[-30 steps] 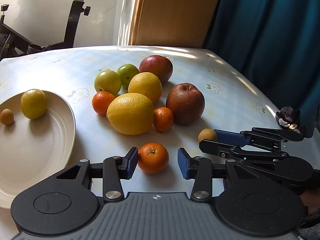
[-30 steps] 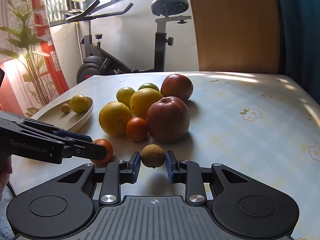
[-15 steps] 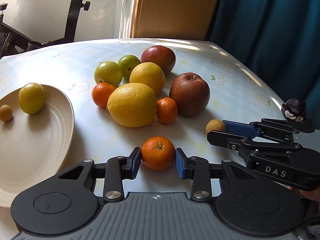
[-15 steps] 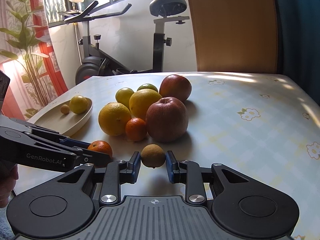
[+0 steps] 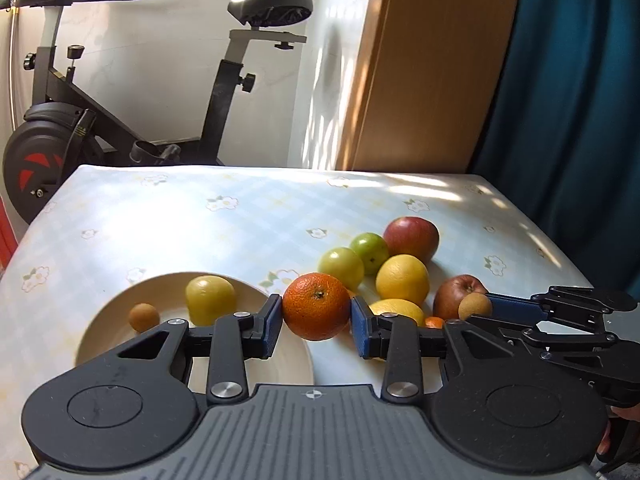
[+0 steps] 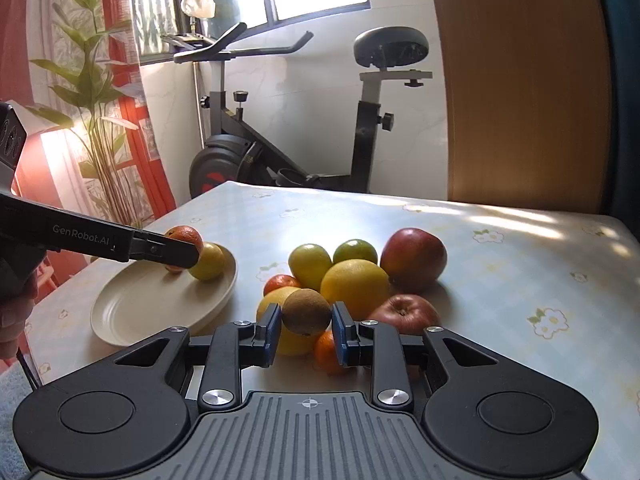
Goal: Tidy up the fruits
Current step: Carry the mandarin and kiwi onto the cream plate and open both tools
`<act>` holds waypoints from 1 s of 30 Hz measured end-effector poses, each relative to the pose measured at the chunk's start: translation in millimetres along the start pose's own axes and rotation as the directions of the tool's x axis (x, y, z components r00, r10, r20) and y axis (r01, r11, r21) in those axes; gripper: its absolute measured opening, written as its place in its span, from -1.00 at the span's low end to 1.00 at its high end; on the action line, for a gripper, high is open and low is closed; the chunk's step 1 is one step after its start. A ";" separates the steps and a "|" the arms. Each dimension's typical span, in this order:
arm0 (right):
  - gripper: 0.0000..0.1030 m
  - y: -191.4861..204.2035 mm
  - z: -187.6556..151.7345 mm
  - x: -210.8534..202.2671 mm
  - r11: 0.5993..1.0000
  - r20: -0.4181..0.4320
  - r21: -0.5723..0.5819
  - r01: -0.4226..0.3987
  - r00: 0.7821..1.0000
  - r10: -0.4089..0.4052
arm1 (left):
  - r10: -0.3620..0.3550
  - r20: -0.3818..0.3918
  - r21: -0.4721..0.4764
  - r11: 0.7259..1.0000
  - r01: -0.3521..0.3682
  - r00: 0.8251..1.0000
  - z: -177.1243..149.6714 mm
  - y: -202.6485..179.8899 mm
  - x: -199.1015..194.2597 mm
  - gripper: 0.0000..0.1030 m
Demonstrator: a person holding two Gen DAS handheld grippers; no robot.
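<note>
My left gripper (image 5: 316,322) is shut on an orange tangerine (image 5: 316,306), lifted off the table and hanging over the right rim of the cream plate (image 5: 100,332). On that plate lie a yellow-green fruit (image 5: 210,299) and a small brown fruit (image 5: 144,317). My right gripper (image 6: 305,330) is shut on a small brown round fruit (image 6: 306,316), raised above the fruit pile. From the right wrist view the left gripper (image 6: 182,254) with its tangerine (image 6: 186,236) is over the plate (image 6: 140,308).
The pile on the flowered tablecloth (image 5: 180,216) holds two red apples (image 6: 412,260), large yellow citrus (image 6: 354,284), green fruits (image 6: 355,251) and small tangerines (image 6: 280,283). An exercise bike (image 6: 288,136) and a plant stand beyond the table's far edge. A hand (image 6: 12,320) shows at left.
Both grippers have risen off the table with their fruits. The left one closed on the tangerine and carried it left, toward the plate; the right one lifted the brown fruit above the pile.
</note>
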State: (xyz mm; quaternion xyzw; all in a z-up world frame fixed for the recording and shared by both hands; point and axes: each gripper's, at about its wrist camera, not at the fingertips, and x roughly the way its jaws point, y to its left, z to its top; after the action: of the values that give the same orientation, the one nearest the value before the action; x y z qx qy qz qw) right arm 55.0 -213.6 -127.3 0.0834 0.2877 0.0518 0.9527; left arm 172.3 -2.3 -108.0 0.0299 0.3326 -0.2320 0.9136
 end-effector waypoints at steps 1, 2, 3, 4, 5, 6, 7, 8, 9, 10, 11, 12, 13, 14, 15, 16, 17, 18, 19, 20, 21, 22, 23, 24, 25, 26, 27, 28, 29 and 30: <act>-0.51 7.1 10.9 6.2 1.000 0.002 -0.020 -0.019 1.000 0.019 | 0.021 0.013 0.003 1.000 -0.021 1.000 3.8 8.8 -5.0 -0.25; -0.51 13.1 19.7 12.5 0.999 -0.002 -0.036 -0.037 0.999 0.037 | 0.042 0.022 0.004 0.999 -0.042 0.999 6.7 17.8 -9.3 -0.25; -0.51 18.6 28.2 20.7 0.997 -0.012 -0.051 -0.057 0.998 0.057 | 0.059 0.026 -0.001 0.998 -0.059 0.998 8.6 27.2 -12.8 -0.25; -0.51 24.1 36.0 30.1 0.995 -0.020 -0.064 -0.075 0.997 0.074 | 0.068 0.023 -0.022 0.997 -0.067 0.997 10.0 39.3 -16.1 -0.25; -0.51 31.4 44.4 42.9 0.993 -0.032 -0.075 -0.096 0.995 0.094 | 0.065 0.013 -0.043 0.997 -0.064 0.998 9.8 50.5 -17.3 -0.25; -0.51 38.1 50.5 55.1 0.990 -0.049 -0.081 -0.113 0.993 0.110 | 0.062 0.003 -0.058 0.996 -0.062 0.998 8.7 58.9 -16.9 -0.25; -0.52 43.4 54.0 64.7 0.988 -0.061 -0.088 -0.123 0.991 0.118 | 0.068 -0.015 -0.068 0.995 -0.069 0.998 7.7 69.7 -14.4 -0.25; -0.52 52.0 57.9 78.2 0.985 -0.082 -0.102 -0.137 0.988 0.129 | 0.085 -0.029 -0.062 0.994 -0.086 0.996 5.4 76.8 -11.0 -0.25; -0.52 59.8 59.5 90.1 0.982 -0.104 -0.120 -0.148 0.985 0.136 | 0.100 -0.039 -0.054 0.993 -0.102 0.994 2.8 81.3 -8.0 -0.25; -0.52 67.5 60.3 100.8 0.978 -0.126 -0.139 -0.157 0.982 0.140 | 0.117 -0.057 -0.048 0.992 -0.119 0.992 -0.5 87.3 -2.3 -0.25; -0.52 78.0 59.4 113.2 0.973 -0.157 -0.157 -0.170 0.977 0.145 | 0.117 -0.075 -0.052 0.991 -0.121 0.990 -3.3 95.5 -1.1 -0.25; -0.52 84.5 58.2 121.5 0.970 -0.180 -0.167 -0.175 0.973 0.145 | 0.112 -0.090 -0.059 0.991 -0.118 0.990 -5.8 100.1 3.4 -0.25; -0.52 88.2 58.0 127.0 0.969 -0.198 -0.175 -0.176 0.970 0.141 | 0.107 -0.101 -0.060 0.992 -0.113 0.989 -8.2 102.4 6.4 -0.25; -0.52 93.3 56.6 133.2 0.967 -0.219 -0.185 -0.176 0.967 0.134 | 0.105 -0.108 -0.054 0.992 -0.111 0.989 -10.2 103.1 8.8 -0.25; -0.52 96.6 55.9 137.8 0.965 -0.236 -0.191 -0.177 0.963 0.130 | 0.104 -0.115 -0.040 0.993 -0.110 0.988 -11.9 103.8 12.4 -0.25; -0.52 99.1 54.5 142.4 0.965 -0.252 -0.193 -0.176 0.960 0.125 | 0.106 -0.121 -0.031 0.993 -0.111 0.987 -12.9 104.2 15.4 -0.25; -0.52 100.5 52.7 147.0 0.966 -0.268 -0.191 -0.172 0.956 0.117 | 0.106 -0.130 -0.028 0.993 -0.111 0.986 -13.9 105.4 18.9 -0.25; -0.52 100.7 51.6 150.7 0.968 -0.282 -0.188 -0.167 0.953 0.110 | 0.106 -0.139 -0.029 0.993 -0.111 0.985 -14.7 107.8 22.7 -0.25; -0.52 99.8 49.6 154.1 0.970 -0.294 -0.183 -0.159 0.951 0.100 | 0.104 -0.147 -0.029 0.994 -0.109 0.984 -15.7 109.9 25.8 -0.25; -0.52 97.9 47.6 157.7 0.972 -0.305 -0.177 -0.152 0.948 0.093 | 0.105 -0.153 -0.025 0.994 -0.110 0.983 -15.7 112.2 31.1 -0.25; -0.52 96.5 46.0 160.3 0.974 -0.313 -0.170 -0.148 0.945 0.089 | 0.107 -0.156 -0.022 0.993 -0.112 0.982 -15.1 112.3 33.7 -0.25; -0.52 95.5 44.5 162.6 0.976 -0.321 -0.163 -0.146 0.943 0.088 | 0.108 -0.160 -0.019 0.994 -0.112 0.981 -14.2 113.7 37.1 -0.25; -0.52 93.9 42.8 164.9 0.977 -0.329 -0.157 -0.146 0.940 0.088 | 0.107 -0.162 -0.017 0.994 -0.112 0.981 -14.2 114.6 39.5 -0.25; -0.52 93.7 41.7 166.4 0.977 -0.334 -0.158 -0.146 0.939 0.086 | 0.107 -0.164 -0.012 0.994 -0.111 0.981 -14.0 114.4 42.9 -0.25; -0.52 94.3 40.9 167.6 0.976 -0.337 -0.162 -0.144 0.938 0.083 | 0.109 -0.167 -0.005 0.994 -0.112 0.980 -14.8 114.7 44.8 -0.25; -0.52 94.7 40.5 169.1 0.976 -0.340 -0.164 -0.143 0.937 0.080 | 0.114 -0.168 0.003 0.993 -0.115 0.979 -15.8 115.5 46.9 -0.25; -0.52 94.5 40.6 170.2 0.976 -0.341 -0.164 -0.141 0.937 0.078 | 0.116 -0.166 0.007 0.993 -0.117 0.979 -16.7 116.5 46.7 -0.25; -0.52 94.5 40.6 171.6 0.977 -0.343 -0.164 -0.138 0.936 0.075 | 0.115 -0.164 0.006 0.993 -0.116 0.980 -17.2 118.2 47.3 -0.25; -0.52 94.1 40.8 173.7 0.977 -0.344 -0.166 -0.135 0.936 0.071 | 0.113 -0.161 0.000 0.993 -0.114 0.980 -17.6 120.3 48.3 -0.25; -0.52 93.8 41.0 175.1 0.977 -0.344 -0.167 -0.133 0.937 0.069 | 0.110 -0.160 -0.007 0.994 -0.113 0.981 -17.2 121.4 49.5 -0.25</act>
State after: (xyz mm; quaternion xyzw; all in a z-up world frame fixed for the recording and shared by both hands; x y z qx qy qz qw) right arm 218.2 -101.2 -170.4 -0.0020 0.4349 0.1413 0.8893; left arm 249.2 89.5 -164.3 0.0595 0.4045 -0.1746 0.8958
